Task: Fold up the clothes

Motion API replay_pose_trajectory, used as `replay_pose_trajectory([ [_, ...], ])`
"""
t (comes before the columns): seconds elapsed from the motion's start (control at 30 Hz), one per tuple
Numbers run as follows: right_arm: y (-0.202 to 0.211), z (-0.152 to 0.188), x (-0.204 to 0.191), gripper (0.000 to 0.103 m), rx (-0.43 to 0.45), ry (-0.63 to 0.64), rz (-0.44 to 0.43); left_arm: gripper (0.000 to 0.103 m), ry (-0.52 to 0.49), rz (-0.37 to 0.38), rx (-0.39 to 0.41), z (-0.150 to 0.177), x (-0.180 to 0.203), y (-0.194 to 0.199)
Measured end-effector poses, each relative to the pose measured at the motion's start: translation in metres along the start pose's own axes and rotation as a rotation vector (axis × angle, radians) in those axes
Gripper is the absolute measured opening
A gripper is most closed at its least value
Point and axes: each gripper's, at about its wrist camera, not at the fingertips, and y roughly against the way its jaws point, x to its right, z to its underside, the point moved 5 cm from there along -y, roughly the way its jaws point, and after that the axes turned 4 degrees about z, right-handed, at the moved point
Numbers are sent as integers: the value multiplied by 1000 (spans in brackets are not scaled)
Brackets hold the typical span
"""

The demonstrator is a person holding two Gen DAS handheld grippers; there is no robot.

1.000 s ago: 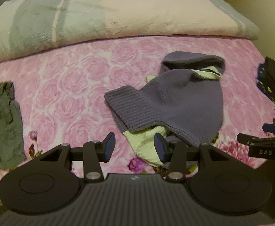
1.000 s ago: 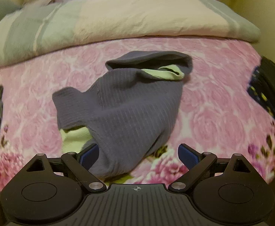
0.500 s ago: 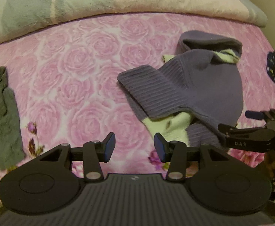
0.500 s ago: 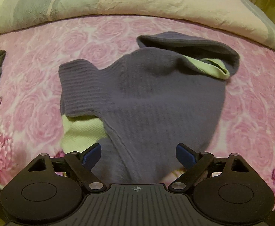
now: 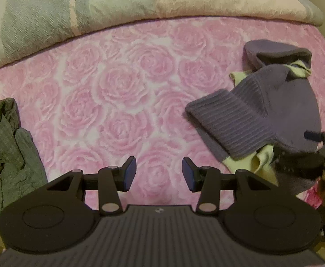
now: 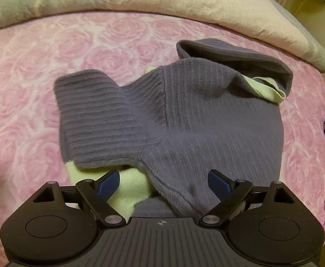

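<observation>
— Both grippers have dropped closer to the bed; the purple sweater [image 6: 184, 115] now fills the centre of my right view and sits at the right edge of my left view.

— Jaws?

— My right gripper [image 6: 163, 183] gapes wide over the hem; my left gripper [image 5: 159, 173] stands half apart above bare pink bedspread [image 5: 118, 93], gripping nothing.

— Risk?

— I may pinch only the top layer; the green lining [image 6: 131, 187] would stay behind and the fold would bunch.
</observation>
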Motion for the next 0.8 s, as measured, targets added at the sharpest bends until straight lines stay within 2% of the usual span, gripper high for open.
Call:
replay_pose_trajectory([
  [0.1,-18,0,-6,69,-48,65,69,41,-12,7,-27,7,0,-12],
  [0.2,-39,8,-13,70,-110,145,90,41,-16,6,-58,15,3,-24],
  [0.3,-49,11,-16,69,-72,180,93,41,-23,1,-68,16,11,-29],
  [0.33,-51,10,-15,66,-61,181,90,41,-27,-1,-68,16,14,-29],
  [0.37,-51,9,-11,56,-47,158,82,41,-30,-4,-67,15,18,-30],
  [0.4,-50,7,-5,24,-30,123,73,41,-34,-7,-61,13,21,-29],
  [0.43,-46,5,4,16,-1,79,49,41,-36,-11,-54,11,24,-27],
  [0.6,6,-5,88,10,189,-256,-85,41,-36,-43,5,-6,42,-13],
  [0.67,41,-1,151,9,290,-455,-117,41,-30,-61,32,-15,49,-6],
  [0.8,90,43,289,9,440,-805,-74,41,-24,-66,72,-35,73,-1],
])
